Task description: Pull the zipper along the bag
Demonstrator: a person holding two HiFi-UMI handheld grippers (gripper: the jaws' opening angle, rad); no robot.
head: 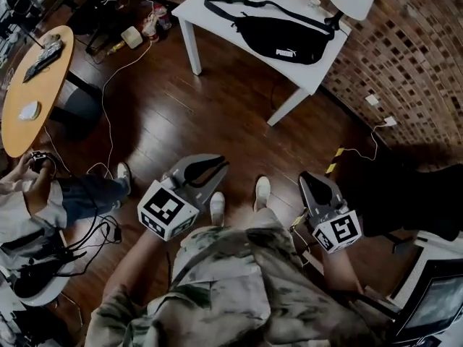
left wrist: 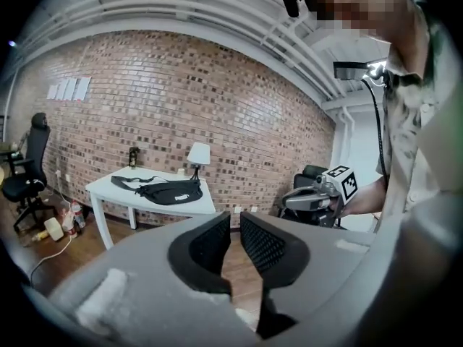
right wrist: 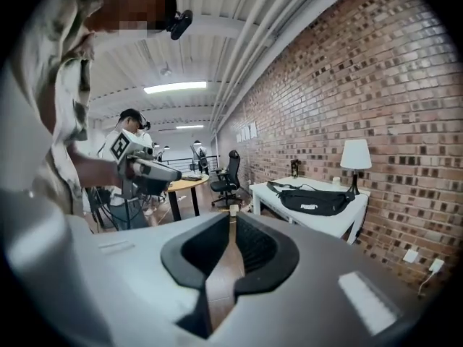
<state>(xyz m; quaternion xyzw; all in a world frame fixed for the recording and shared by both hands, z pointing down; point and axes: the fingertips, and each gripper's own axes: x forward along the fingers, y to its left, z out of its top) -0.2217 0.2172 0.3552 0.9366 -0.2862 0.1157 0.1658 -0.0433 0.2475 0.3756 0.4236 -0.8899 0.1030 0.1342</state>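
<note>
The bag point(head: 278, 38) lay on the table point(head: 217, 16) at one o'clock, well apart from both grippers. A hurried reach could likely have snagged its strap point(head: 239, 4) rather than the zipper, which was too small to make out. The left gripper point(head: 223, 165), at seven o'clock, was held waist-high, its jaws a slit apart and empty. The right gripper point(head: 307, 178), at five o'clock, had its jaws together, also empty.

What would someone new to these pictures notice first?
A black fabric waist bag with a long strap lies on the white rectangular table beside the brick wall, far ahead. Nearer, the person holds the left gripper and right gripper low above the wooden floor, both empty.
</note>
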